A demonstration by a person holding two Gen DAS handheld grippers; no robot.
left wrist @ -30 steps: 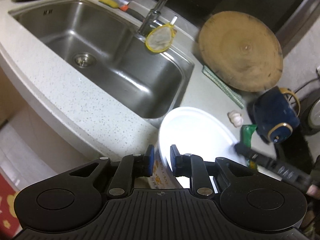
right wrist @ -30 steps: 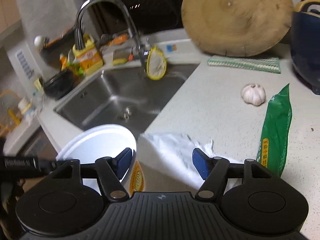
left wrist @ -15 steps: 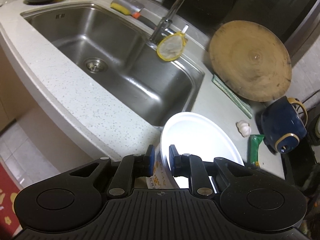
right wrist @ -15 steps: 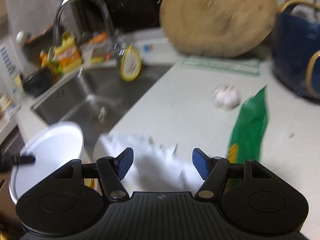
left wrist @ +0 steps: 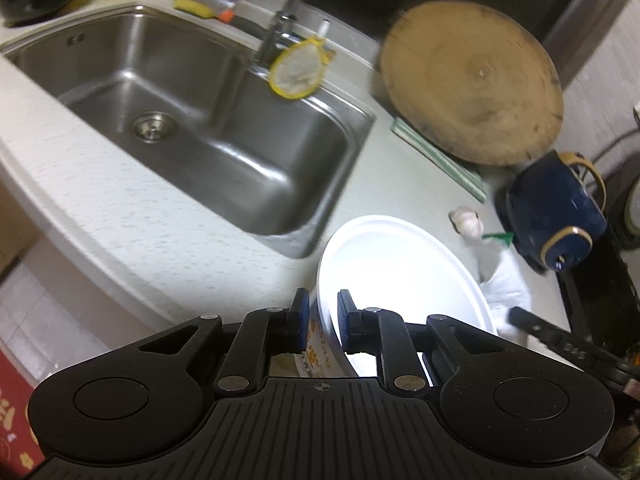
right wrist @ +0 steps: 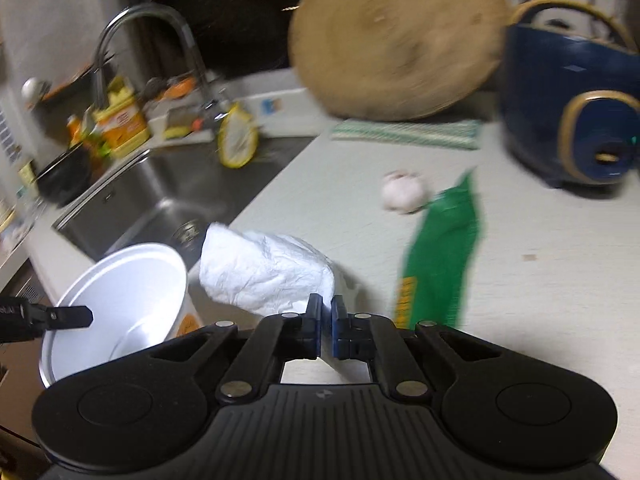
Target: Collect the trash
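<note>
A white paper cup (left wrist: pixel 400 272) with an orange printed side leans at the counter's front edge. My left gripper (left wrist: pixel 323 308) is shut on its rim, one finger outside and one inside. In the right wrist view the cup (right wrist: pixel 120 292) sits at lower left, with a left finger (right wrist: pixel 76 316) reaching into it. My right gripper (right wrist: pixel 327 312) is shut on a crumpled white tissue (right wrist: pixel 264 276), which bunches up beside the cup. A green wrapper (right wrist: pixel 440 252) lies flat on the counter to the right of the tissue.
A garlic bulb (right wrist: pixel 402 196) lies beyond the wrapper. A dark blue cooker (right wrist: pixel 572 100), a round wooden board (right wrist: pixel 400 36) and a striped cloth (right wrist: pixel 404 132) stand at the back. The steel sink (left wrist: pixel 280 168) and tap (right wrist: pixel 140 28) lie to the left.
My right gripper was open over the flat tissue and has shut on it; the tissue is now bunched and raised. The left gripper keeps its hold on the cup, shifted slightly.
</note>
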